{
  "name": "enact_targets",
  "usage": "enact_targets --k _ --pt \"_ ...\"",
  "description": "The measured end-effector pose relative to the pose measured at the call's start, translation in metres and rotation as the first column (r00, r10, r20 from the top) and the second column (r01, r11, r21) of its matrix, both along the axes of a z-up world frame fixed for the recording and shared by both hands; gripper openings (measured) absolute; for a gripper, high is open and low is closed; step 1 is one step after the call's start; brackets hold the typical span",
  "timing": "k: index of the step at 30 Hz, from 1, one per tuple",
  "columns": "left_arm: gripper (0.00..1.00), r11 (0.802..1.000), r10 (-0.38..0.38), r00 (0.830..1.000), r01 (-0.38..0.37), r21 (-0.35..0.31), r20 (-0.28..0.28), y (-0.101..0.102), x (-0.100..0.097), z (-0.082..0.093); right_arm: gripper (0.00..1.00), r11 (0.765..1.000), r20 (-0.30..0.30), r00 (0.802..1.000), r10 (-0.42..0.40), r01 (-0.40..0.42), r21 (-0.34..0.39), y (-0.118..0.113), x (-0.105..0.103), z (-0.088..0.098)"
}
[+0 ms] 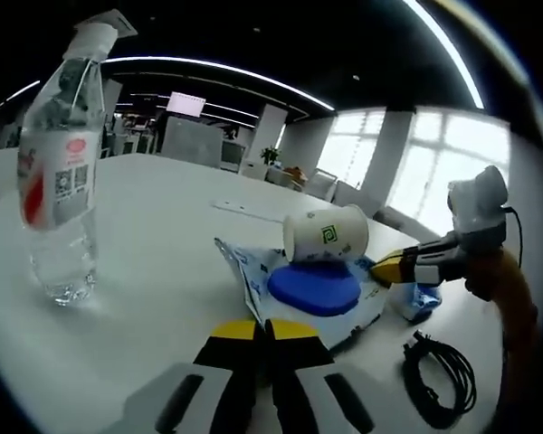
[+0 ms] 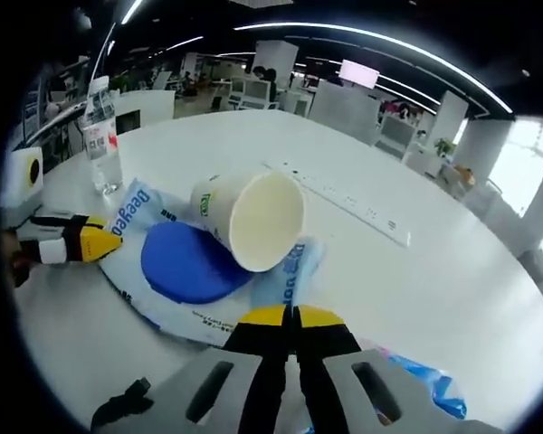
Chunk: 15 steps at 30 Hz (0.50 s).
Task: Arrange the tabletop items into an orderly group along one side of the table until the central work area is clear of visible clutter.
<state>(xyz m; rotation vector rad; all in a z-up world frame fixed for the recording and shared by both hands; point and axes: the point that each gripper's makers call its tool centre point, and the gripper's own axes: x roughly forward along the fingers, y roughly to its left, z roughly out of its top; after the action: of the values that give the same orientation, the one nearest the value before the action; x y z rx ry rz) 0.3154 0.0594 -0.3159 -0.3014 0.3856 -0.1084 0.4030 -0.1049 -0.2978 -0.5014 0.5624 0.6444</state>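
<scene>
Jaws of both grippers are closed on nothing: the left gripper (image 1: 262, 336) has its yellow tips pressed together just short of the bag (image 1: 253, 271), and the right gripper (image 2: 294, 318) likewise, tips meeting at the bag's near edge. On the white table (image 2: 434, 271) a paper cup (image 2: 251, 217) lies on its side across the bag, its long axis roughly level with the tabletop, open mouth facing the right gripper view and its base toward the water bottle (image 2: 100, 136). A blue disc (image 2: 188, 262) lies flat on the bag, touching the cup. The bottle stands upright, capped, near the bag. A long white strip (image 2: 344, 201), possibly a power strip, lies beyond the cup. A coiled black cable (image 1: 439, 375) rests near the bag, beside the right gripper.
</scene>
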Motion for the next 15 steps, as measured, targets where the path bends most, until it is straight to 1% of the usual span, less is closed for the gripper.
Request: enact_targets --k 2,4,8,10,15 --pt "0.00 1.000 -0.002 1.000 0.002 -0.004 0.008 0.000 0.000 0.002 0.00 1.000 0.012 1.000 0.002 -0.002 -0.002 0.000 -0.001 0.003" --pt "0.00 1.000 -0.011 1.000 0.011 0.008 0.014 0.000 0.000 0.003 0.00 1.000 0.020 1.000 0.006 -0.006 -0.004 -0.002 -0.005 0.005" --pt "0.00 1.000 -0.015 1.000 0.016 -0.021 0.018 0.000 -0.001 0.007 0.00 1.000 0.025 1.000 0.006 -0.006 0.001 -0.003 -0.007 0.008" --pt "0.00 1.000 -0.020 0.999 0.019 0.004 0.042 0.000 -0.001 0.012 0.00 1.000 0.023 1.000 0.007 -0.007 0.002 -0.005 -0.010 0.009" --pt "0.00 1.000 -0.015 0.999 0.015 0.007 0.047 0.000 -0.001 0.017 0.00 0.999 0.022 1.000 0.005 -0.005 0.032 -0.007 -0.016 0.014"
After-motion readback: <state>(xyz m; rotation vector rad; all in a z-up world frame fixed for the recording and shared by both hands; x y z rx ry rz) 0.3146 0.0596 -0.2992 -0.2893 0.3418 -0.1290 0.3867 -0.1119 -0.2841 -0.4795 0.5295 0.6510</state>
